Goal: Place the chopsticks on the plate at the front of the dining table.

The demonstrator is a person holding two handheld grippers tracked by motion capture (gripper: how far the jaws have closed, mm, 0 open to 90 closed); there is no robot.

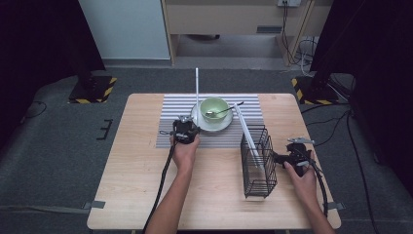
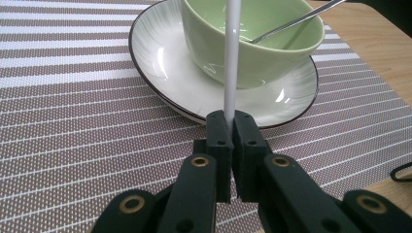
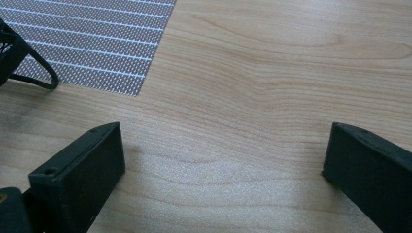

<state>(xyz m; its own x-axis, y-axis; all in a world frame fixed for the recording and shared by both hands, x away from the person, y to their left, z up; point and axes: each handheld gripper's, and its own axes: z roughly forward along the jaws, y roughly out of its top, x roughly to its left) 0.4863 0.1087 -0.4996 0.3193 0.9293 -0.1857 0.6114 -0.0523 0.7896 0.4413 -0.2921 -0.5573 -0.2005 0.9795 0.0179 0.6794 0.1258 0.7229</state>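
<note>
I take the green bowl [image 1: 215,108] as my landmark and work from left to right.

Left of the bowl, on its near side, my left gripper [image 2: 229,127] is clenched on a white chopstick [image 2: 232,58]. The jaws pinch its lower end and the stick stands upright, its shaft rising in front of the bowl wall in the left gripper view. I judge this low grip keeps the long free end clear of the hand for carrying it over to the basket.

The bowl sits on a white plate [image 2: 160,58] with a dark rim, and the plate rests on a striped placemat [image 2: 73,97]. A metal spoon [image 2: 291,23] leans inside the bowl, handle pointing right. Its handle overhangs the bowl rim, so I would lift before I sweep the stick rightward.

Right of the bowl, and nearer to me, stands a black wire basket [image 1: 259,161]. A second white chopstick [image 1: 247,134] already leans in it, tip toward the bowl. The basket mouth is open at the top, with room beside that stick.

Farthest right of the bowl, my right gripper [image 1: 281,157] rests by the basket's side, jaws released and wide apart over the bare wooden table [image 3: 272,73]; nothing lies between them. I judge it is parked there to steady the basket
</note>
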